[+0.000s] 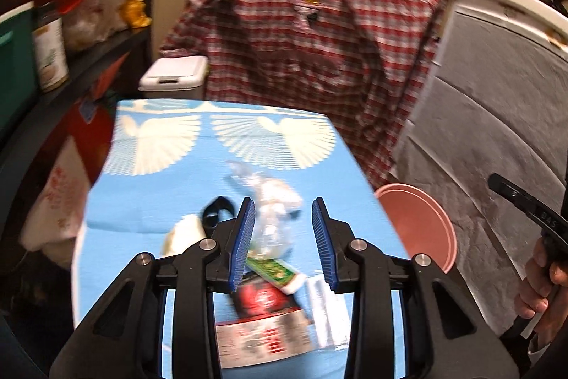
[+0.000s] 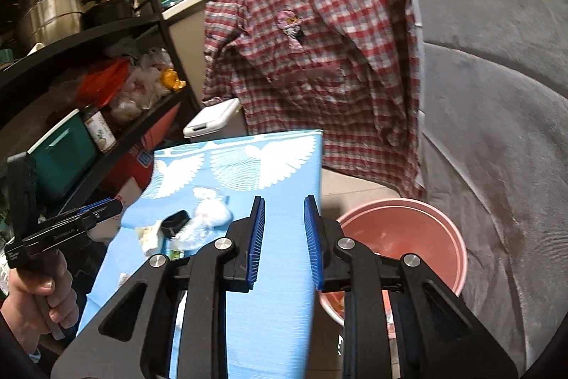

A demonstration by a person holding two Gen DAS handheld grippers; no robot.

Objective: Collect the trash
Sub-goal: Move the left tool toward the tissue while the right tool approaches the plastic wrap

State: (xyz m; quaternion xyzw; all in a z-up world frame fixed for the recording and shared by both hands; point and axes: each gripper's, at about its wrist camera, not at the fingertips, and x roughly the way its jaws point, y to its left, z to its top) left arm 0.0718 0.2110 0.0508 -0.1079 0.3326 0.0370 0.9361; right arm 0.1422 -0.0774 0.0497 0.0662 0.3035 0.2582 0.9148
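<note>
The crumpled clear plastic bag (image 1: pixel 271 219) looks light, soft and slippery; pinch a bunched fold at its middle. Left gripper (image 1: pixel 284 244) at 6 o'clock of it and right gripper (image 2: pixel 284 242) both have fingers apart, holding nothing.

Trash pile (image 1: pixel 273 258) – clear bag, green tube, cartons – on blue cloth; pink bucket (image 2: pixel 404 237) beside.

Each wrist camera looks forward and downward along its own fingers, close above the blue table (image 1: pixel 149 201). Both views share the table, the plaid shirt (image 2: pixel 312 59) and the pink bucket (image 2: pixel 454 237) off the table's right edge.
</note>
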